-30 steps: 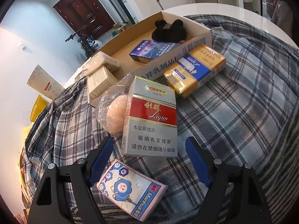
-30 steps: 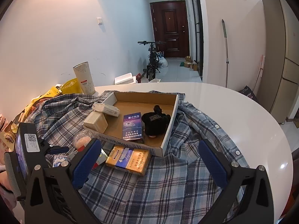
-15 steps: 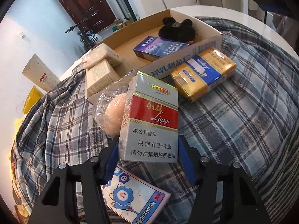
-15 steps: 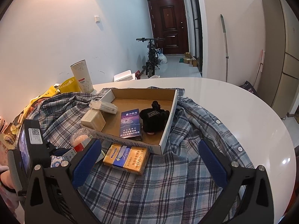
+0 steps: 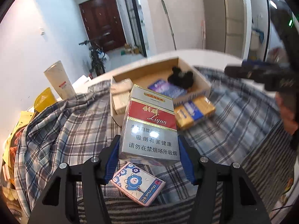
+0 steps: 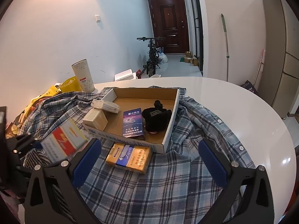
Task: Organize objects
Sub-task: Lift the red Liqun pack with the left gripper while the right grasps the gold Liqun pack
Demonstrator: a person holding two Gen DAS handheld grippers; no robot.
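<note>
**Left gripper clamps red-and-silver carton; right gripper open over cloth**

The left gripper (image 5: pixel 148 154) has its blue pads pressed on both sides of the red-and-silver cigarette carton (image 5: pixel 150 125), jaws about half spread; the carton is lifted off the cloth and tilted. The right-wrist view shows the same carton (image 6: pixel 62 141) blurred, at the far left of the right gripper. Directly under the left gripper, touching nothing, the pink card pack with a blue cartoon figure (image 5: pixel 138 183) lies flat on the plaid shirt (image 5: pixel 63 136) that covers the table.

The right gripper (image 6: pixel 149 160) has its jaws spread wide with nothing between them, hanging above the plaid cloth. Just ahead of it, slightly left of centre, lies the yellow-and-blue carton (image 6: pixel 129 157), flat on the cloth and just beside the near wall of the cardboard tray (image 6: pixel 168 134). That carton sits between the right gripper and the tray.

Inside the tray: a purple carton (image 6: pixel 133 123) lying flat, a black plush toy (image 6: pixel 156 116) touching its right edge, a beige box (image 6: pixel 95 119) propped at the near-left corner, and a white wrapped pack (image 6: pixel 105 106) resting across the left wall.

Further off to the left: a tall paper cup (image 6: pixel 83 76) and yellow bags (image 6: pixel 69 85) at the cloth's edge. The white round table (image 6: pixel 243 112) is bare to the right. Beyond it, a bicycle (image 6: pixel 152 56) stands before a dark red door (image 6: pixel 169 22).
</note>
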